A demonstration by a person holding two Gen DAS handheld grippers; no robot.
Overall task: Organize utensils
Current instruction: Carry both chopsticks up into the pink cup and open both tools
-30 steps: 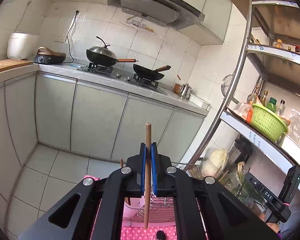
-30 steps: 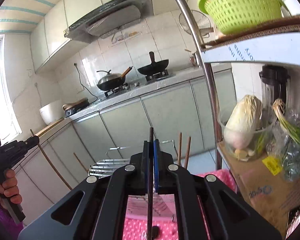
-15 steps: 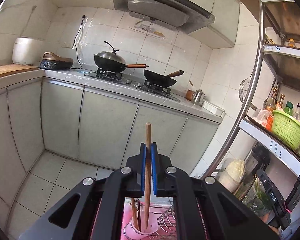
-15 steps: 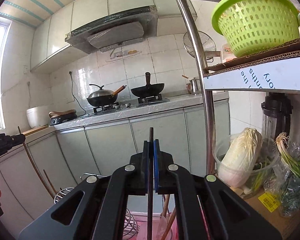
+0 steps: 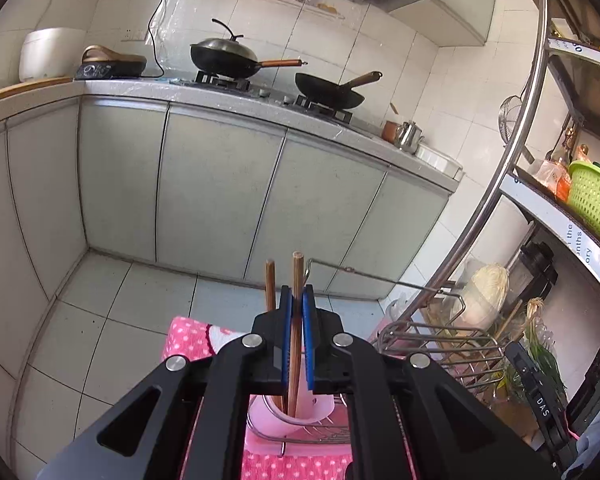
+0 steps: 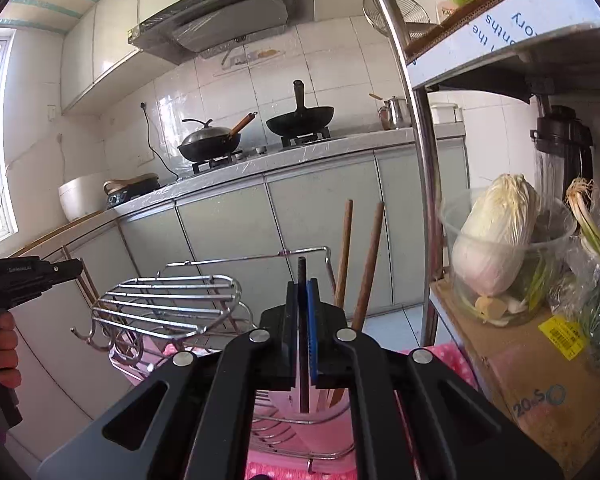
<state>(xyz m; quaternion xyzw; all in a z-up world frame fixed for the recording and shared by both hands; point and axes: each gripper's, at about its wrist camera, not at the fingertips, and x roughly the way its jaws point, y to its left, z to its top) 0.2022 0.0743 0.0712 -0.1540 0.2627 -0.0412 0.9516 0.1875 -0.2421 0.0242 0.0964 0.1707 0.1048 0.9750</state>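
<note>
My left claw clamps a wooden chopstick entering the pink cup; my right claw pinches a dark chopstick, still unplaced.

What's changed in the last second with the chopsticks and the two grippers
Both hand-held grippers came down toward the pink cup in the wire rack. The left hand-held gripper has lowered its brown chopstick so its tip is now inside the cup; the right hand-held gripper lowered its dark chopstick likewise. Both stay clamped.
</note>
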